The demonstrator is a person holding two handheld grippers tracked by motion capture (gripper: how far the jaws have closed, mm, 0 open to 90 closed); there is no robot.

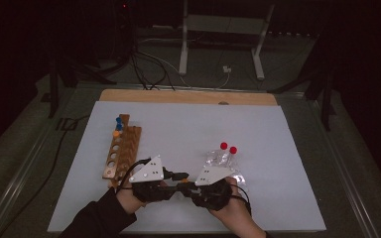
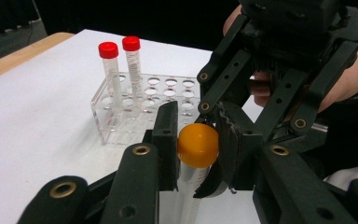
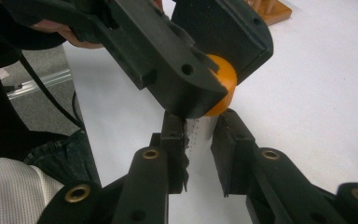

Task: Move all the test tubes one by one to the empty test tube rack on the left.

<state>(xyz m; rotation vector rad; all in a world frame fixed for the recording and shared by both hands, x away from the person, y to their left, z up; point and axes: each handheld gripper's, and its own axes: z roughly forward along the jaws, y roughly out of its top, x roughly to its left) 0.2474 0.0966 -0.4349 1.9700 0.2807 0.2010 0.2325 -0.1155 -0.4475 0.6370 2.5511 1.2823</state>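
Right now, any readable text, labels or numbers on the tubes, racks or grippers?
None readable.
Red-capped tubes: printed scale marks, too small to read.
Orange-capped tube: faint marks on its body, blurred.
Clear rack, wooden rack: no lettering visible.

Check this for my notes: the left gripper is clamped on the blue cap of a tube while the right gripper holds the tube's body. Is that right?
Only the colour is wrong. The cap is orange, not blue, as the left gripper view shows. The left gripper is clamped on it, and the right gripper holds the tube's body.
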